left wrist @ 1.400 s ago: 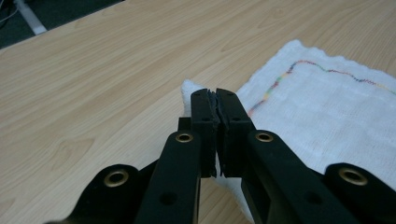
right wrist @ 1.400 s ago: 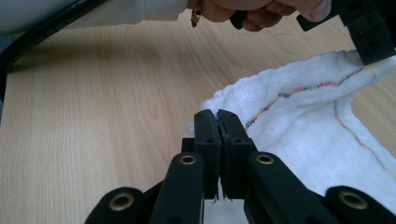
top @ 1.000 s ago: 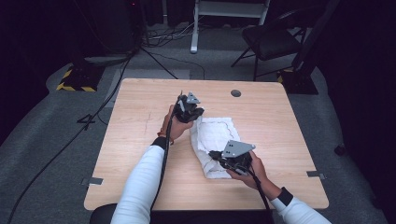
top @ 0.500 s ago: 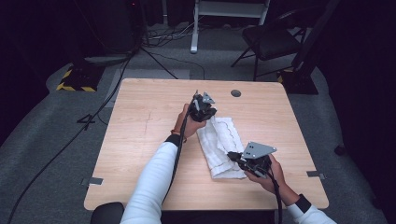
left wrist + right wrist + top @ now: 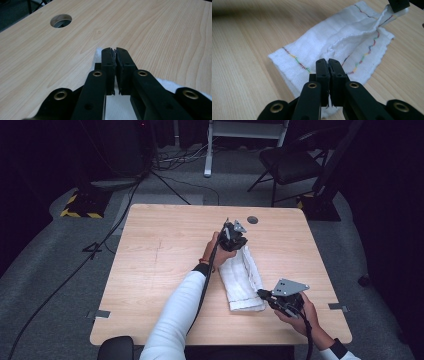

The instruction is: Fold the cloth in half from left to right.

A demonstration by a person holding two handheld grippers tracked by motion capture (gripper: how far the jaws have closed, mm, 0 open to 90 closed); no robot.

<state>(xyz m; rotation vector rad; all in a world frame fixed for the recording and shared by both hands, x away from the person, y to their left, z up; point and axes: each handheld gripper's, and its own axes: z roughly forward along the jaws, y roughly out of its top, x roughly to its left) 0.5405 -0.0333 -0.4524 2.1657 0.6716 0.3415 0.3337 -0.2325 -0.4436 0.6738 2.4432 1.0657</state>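
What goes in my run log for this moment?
left gripper: shut on cloth | right gripper: shut on cloth | table

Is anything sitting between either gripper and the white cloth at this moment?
Nothing visible. The left gripper is shut on the far end of the white cloth, pinching a corner. The right gripper is shut at the cloth's near end. Around the cloth, the table shows bare wood and a cable hole.
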